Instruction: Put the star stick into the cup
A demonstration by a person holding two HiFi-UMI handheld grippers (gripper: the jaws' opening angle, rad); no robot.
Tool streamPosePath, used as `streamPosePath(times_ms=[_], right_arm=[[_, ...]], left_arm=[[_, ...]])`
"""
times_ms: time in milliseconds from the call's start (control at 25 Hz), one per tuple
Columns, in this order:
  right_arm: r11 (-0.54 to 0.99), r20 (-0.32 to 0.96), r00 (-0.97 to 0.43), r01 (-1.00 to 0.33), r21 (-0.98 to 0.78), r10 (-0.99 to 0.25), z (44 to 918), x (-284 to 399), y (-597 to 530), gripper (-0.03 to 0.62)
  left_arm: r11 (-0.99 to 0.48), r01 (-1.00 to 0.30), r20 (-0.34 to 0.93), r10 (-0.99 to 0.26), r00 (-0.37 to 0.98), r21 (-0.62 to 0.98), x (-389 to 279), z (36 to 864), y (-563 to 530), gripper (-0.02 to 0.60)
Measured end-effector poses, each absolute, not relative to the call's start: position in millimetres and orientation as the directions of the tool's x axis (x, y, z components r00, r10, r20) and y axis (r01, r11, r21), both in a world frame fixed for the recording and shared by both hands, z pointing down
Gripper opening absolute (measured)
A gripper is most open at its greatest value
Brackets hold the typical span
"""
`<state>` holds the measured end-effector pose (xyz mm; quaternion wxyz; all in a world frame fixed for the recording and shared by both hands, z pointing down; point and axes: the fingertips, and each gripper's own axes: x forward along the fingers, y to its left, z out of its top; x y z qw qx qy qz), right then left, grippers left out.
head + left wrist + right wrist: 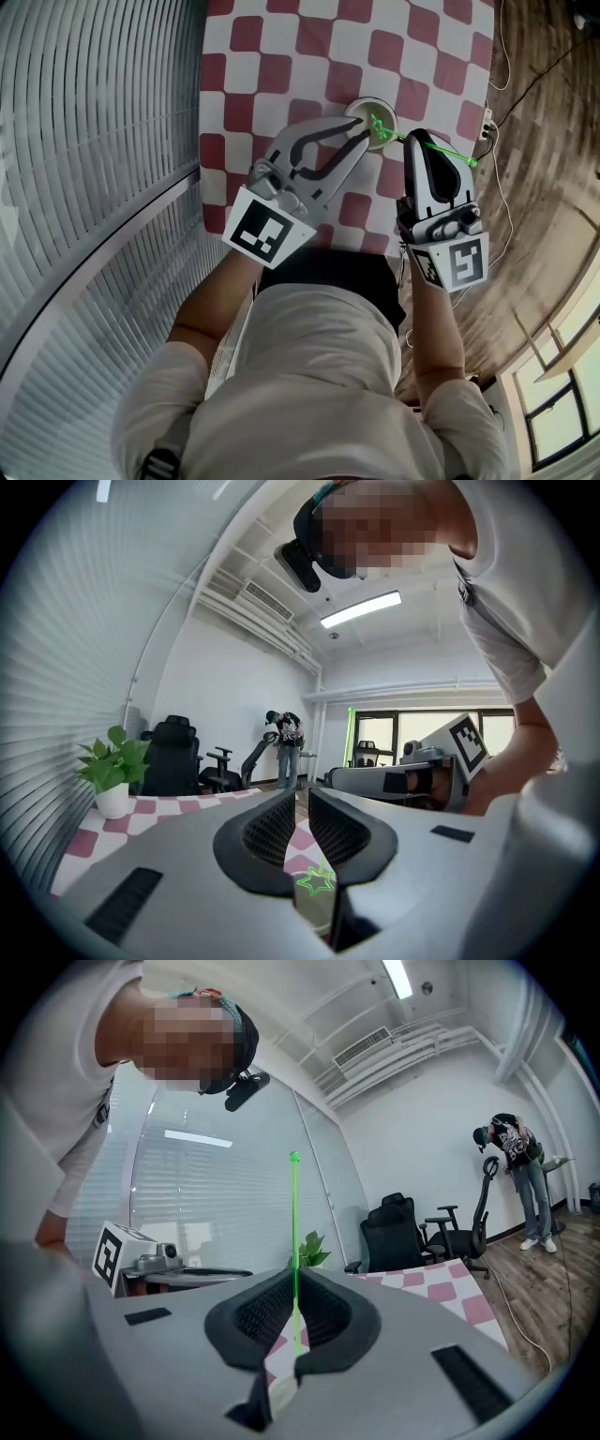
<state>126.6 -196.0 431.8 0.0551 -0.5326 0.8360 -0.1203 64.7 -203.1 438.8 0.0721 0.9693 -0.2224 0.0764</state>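
While left tool point(361, 138) pinches cup point(374, 106) rim, right tool point(419, 139) clamps star stick point(448, 153); potted plant point(114, 764) well aside.

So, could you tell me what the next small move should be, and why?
Probably lower the right gripper slightly to sink the star stick deeper: its star end already sits at the cup mouth, which the left gripper seems to steady, and the right jaws grip the stick.

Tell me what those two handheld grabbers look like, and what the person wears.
The left gripper and right gripper are pale grey plastic, each with two curved jaws lined with black ribbed pads and a white cube with black square markers at the rear. The person wears a light beige short-sleeved shirt.
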Motion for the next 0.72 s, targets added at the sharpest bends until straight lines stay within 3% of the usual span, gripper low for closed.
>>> streamPosePath(times_ms=[720], right_arm=[[0.385, 0.037, -0.433, -0.835, -0.392, -0.901, 474, 131, -201, 0.04]], left_arm=[[-0.905, -0.421, 0.241, -0.396, 0.886, 0.064, 65, 488, -202, 0.067]])
